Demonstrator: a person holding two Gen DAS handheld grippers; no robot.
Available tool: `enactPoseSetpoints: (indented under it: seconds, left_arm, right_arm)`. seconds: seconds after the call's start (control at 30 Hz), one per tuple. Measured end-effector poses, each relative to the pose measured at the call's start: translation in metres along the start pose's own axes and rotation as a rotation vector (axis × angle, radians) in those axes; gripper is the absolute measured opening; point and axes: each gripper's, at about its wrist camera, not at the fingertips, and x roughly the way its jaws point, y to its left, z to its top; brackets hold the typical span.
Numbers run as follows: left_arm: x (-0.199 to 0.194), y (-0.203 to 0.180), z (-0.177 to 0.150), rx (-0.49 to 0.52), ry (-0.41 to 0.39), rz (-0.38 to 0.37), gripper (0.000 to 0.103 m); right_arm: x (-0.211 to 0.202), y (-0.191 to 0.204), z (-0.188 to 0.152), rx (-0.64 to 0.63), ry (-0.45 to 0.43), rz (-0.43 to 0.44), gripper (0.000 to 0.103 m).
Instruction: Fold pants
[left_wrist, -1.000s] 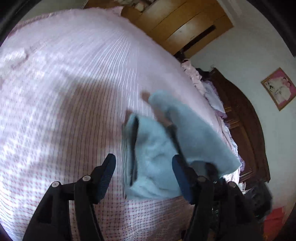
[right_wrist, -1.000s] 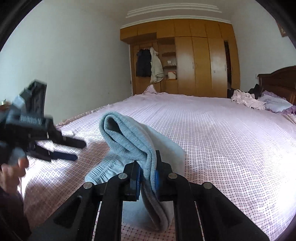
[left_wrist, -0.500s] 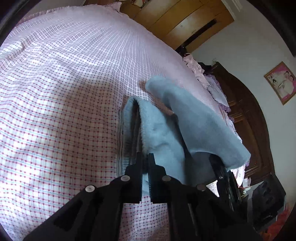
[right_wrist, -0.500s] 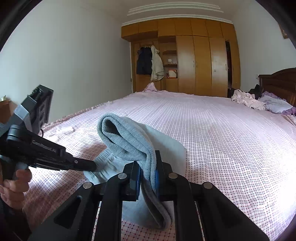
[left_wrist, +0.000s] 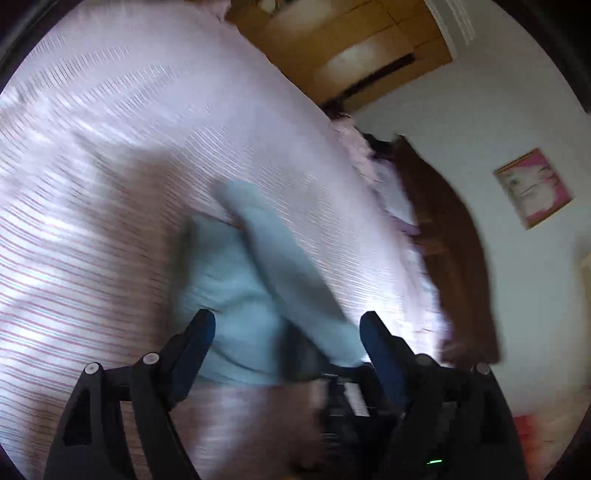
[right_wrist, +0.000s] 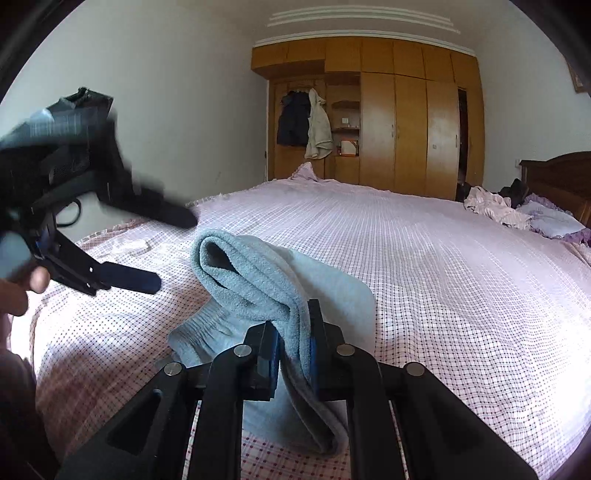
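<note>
Folding is under way: the pants (right_wrist: 258, 280), light blue and partly doubled over, are lying near the bed's (right_wrist: 424, 266) near edge, one thick fold being pinched and lifted by the right hand-held gripper (right_wrist: 293, 347). The left hand-held gripper (left_wrist: 286, 328) is spread wide above them, holding nothing. By judgement, the lifted fold must next be carried across and laid flat. Only the right view shows the pinch sharply; the left view is blurred.

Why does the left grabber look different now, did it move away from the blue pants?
Yes. The left gripper was shut at the pants' waistband half a second ago; now it is open and lifted up, left of them, above the bed.
</note>
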Motion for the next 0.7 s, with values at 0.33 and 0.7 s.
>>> enactPoseSetpoints:
  seconds: [0.33, 0.7]
  left_arm:
    - [0.033, -0.008, 0.015, -0.015, 0.059, -0.009, 0.083]
    - [0.035, -0.026, -0.013, 0.095, 0.065, 0.172, 0.017]
  right_arm:
    - [0.002, 0.028, -0.018, -0.165, 0.000, -0.050, 0.005]
    - [0.005, 0.034, -0.025, -0.162, -0.008, -0.089, 0.014]
